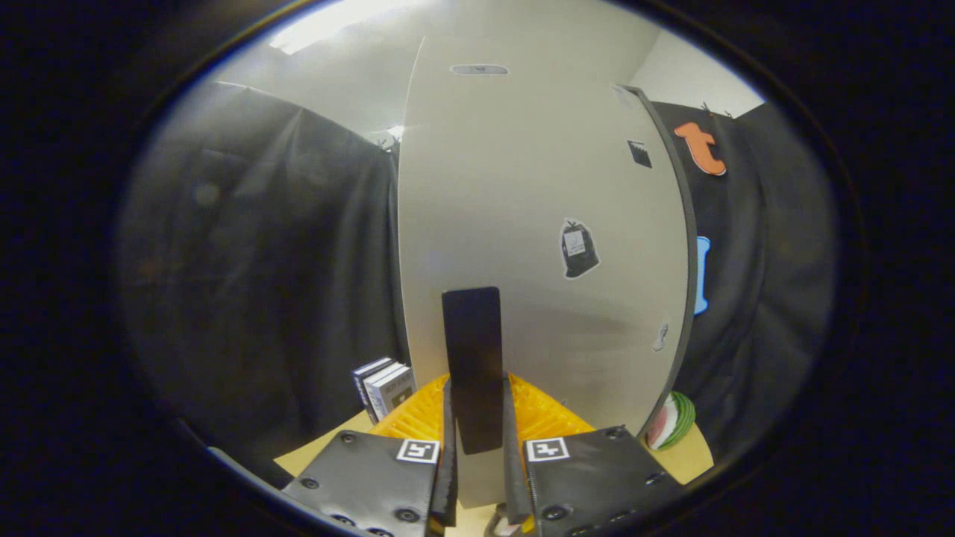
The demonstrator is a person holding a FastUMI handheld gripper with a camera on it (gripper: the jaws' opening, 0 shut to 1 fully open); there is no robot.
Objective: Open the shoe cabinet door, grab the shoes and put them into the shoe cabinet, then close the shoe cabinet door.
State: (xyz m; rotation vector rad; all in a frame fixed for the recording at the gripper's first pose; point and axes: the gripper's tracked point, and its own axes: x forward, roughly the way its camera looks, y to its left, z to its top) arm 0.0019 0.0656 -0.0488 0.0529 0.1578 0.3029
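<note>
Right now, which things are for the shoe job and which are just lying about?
For the job:
- shoe cabinet door
- its dark handle, clamped between the hand-held gripper fingers

Just lying about:
- small books left of the door
- watermelon-slice toy on the right
- stickers on the door

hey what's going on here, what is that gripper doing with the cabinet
A hand-held gripper has its two fingers closed on either side of the dark vertical handle of the shoe cabinet door. The pale door fills the space just ahead, so this is the door-handling step; whether it is being opened or closed cannot be told. A few boxes stand on the table beside the cabinet, and a watermelon-slice toy lies at the door's other edge.
</note>
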